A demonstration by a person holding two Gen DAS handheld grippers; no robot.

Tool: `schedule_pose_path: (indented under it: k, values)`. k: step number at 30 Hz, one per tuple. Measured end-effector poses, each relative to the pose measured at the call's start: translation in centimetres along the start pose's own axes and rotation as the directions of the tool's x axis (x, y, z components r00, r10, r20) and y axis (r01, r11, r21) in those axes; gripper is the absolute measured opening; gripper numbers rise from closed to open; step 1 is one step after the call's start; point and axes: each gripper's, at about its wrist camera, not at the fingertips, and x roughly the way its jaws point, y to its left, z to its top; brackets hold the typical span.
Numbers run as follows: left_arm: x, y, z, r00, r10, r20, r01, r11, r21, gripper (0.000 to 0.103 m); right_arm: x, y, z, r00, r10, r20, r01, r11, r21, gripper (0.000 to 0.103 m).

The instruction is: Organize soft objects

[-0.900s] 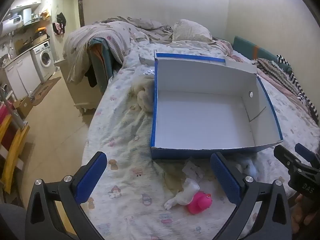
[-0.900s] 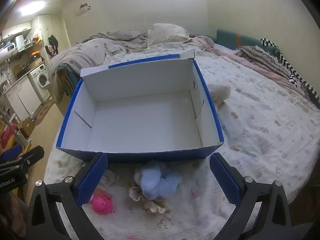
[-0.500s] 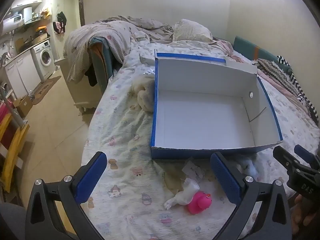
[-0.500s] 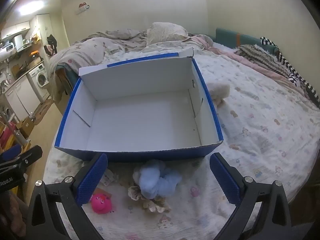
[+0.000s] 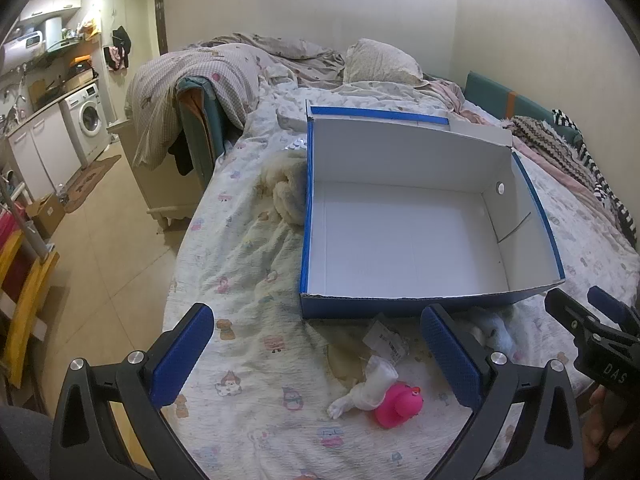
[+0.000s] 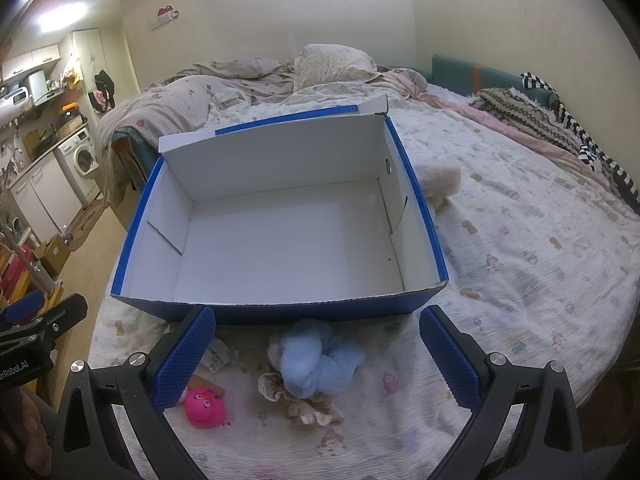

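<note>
Here, a rumpled duvet and pillow crowd the bed's far end at 12 o'clock. The blue-walled cardboard box on the printed bedsheet holds nothing. Just at its 6 o'clock lie a fluffy blue plush and a pink rubber toy. The left gripper and right gripper hover spread wide, gripping nothing.

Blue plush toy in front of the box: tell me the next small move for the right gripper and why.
Probably lower the right gripper onto the blue plush toy and close on it. The jaws stand wide open with nothing held, the toy lies between and just below them on the bedsheet, and the box right behind it is empty, ready to take it.
</note>
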Motion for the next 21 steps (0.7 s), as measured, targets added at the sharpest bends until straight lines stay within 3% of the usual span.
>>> schedule_pose_path:
  k: [21]
  values:
    - [-0.13, -0.14, 0.16, 1.000, 0.005, 0.004, -0.005, 1.000, 0.004, 0.103, 0.20, 0.27, -0.15, 1.000, -0.002, -0.009, 0.002, 1.000, -0.012, 0.103]
